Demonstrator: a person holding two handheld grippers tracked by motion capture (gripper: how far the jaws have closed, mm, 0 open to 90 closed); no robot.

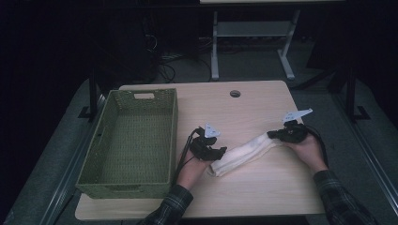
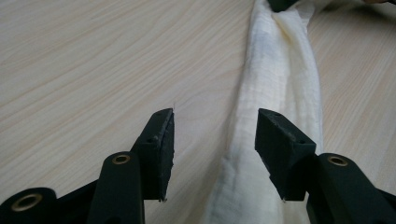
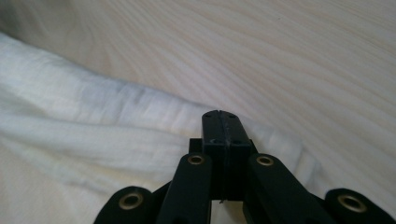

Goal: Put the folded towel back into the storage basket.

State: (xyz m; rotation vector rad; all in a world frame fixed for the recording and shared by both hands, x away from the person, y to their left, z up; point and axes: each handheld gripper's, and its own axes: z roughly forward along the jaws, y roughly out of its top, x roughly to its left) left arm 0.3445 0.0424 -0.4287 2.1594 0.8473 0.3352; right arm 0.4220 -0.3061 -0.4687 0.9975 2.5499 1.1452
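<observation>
Nearest the high camera, two forearms in plaid sleeves come in from the bottom edge, each hand holding a black two-jaw gripper over a pale wooden table (image 1: 263, 187). A long cream cloth (image 1: 244, 152), bunched into a loose roll, lies on the table between the hands, running from lower left to upper right.

The left gripper (image 1: 217, 152) sits at the near, lower end of the cloth. In the left gripper view its jaws stand partly apart with the cloth's end lying in the gap; the right-hand pad (image 2: 280, 149) sits at the edge of the fabric and the left-hand pad over bare wood, and neither presses on it. The cloth (image 2: 280, 84) stretches away from them, narrowing toward the other gripper.

The right gripper (image 1: 273, 135) is at the far end of the cloth. In the right gripper view its jaws are pressed fully together just over a fold of the cloth (image 3: 93, 126); whether a thin edge of fabric is pinched between them is hard to tell.

A green woven basket (image 1: 173, 136) stands on the left part of the table, just beside the left hand.
</observation>
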